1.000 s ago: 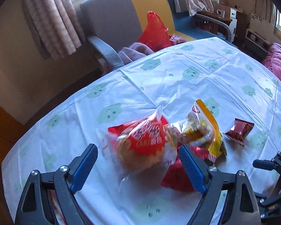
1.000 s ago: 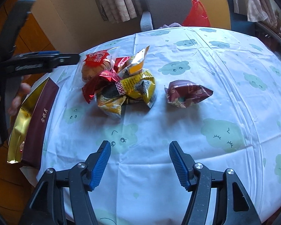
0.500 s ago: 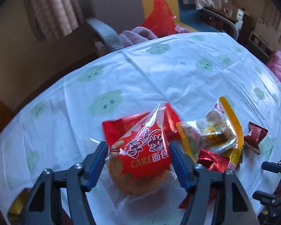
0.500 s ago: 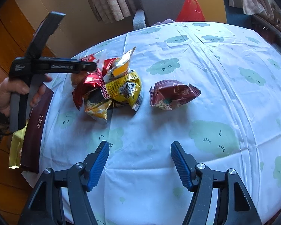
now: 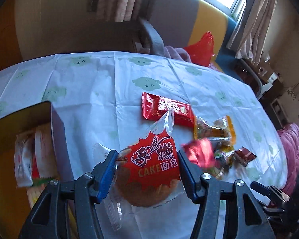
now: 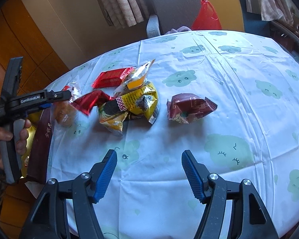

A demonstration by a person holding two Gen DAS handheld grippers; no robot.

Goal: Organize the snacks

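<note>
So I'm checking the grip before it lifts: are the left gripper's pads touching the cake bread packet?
Touching. In the left wrist view both pads of the left gripper press the cake bread packet.

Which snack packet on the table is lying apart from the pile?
The maroon snack packet, lying alone right of the yellow packet; the other packets overlap in a heap.

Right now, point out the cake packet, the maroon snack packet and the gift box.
cake packet [image 5: 153, 159], left wrist view, on its red label.
maroon snack packet [image 6: 189, 107], right wrist view, on its middle.
gift box [image 6: 40, 139], right wrist view, on its dark side wall.
</note>
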